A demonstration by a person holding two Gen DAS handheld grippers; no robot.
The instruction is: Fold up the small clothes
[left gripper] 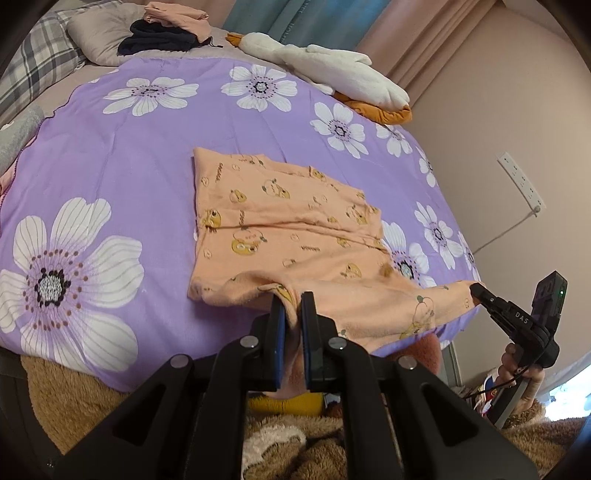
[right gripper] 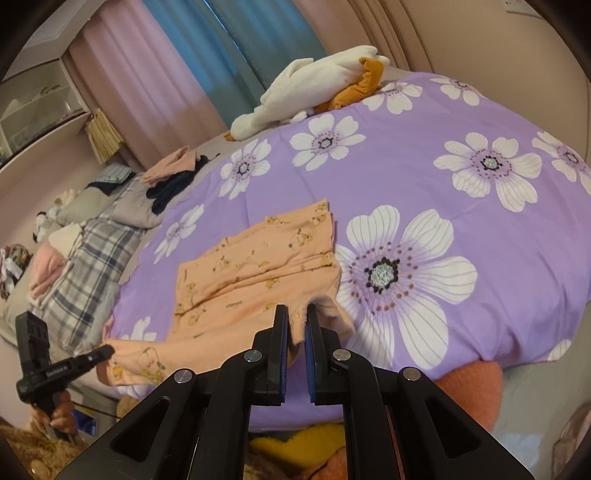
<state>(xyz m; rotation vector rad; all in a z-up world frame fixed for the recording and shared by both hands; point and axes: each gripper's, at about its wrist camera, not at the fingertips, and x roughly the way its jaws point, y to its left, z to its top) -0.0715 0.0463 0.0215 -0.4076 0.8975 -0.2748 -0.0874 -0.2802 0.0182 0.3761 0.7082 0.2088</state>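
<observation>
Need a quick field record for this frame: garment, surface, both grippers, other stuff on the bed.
garment: peach printed garment, partly folded, near edge lifted off the quilt
surface: purple floral quilt on a bed
left gripper: jaws shut on the garment's near edge
right gripper: jaws shut on the same edge, further along
far side: white plush toy; dark and peach clothes pile
pillows: plaid pillow at the head
fold state: not finished
</observation>
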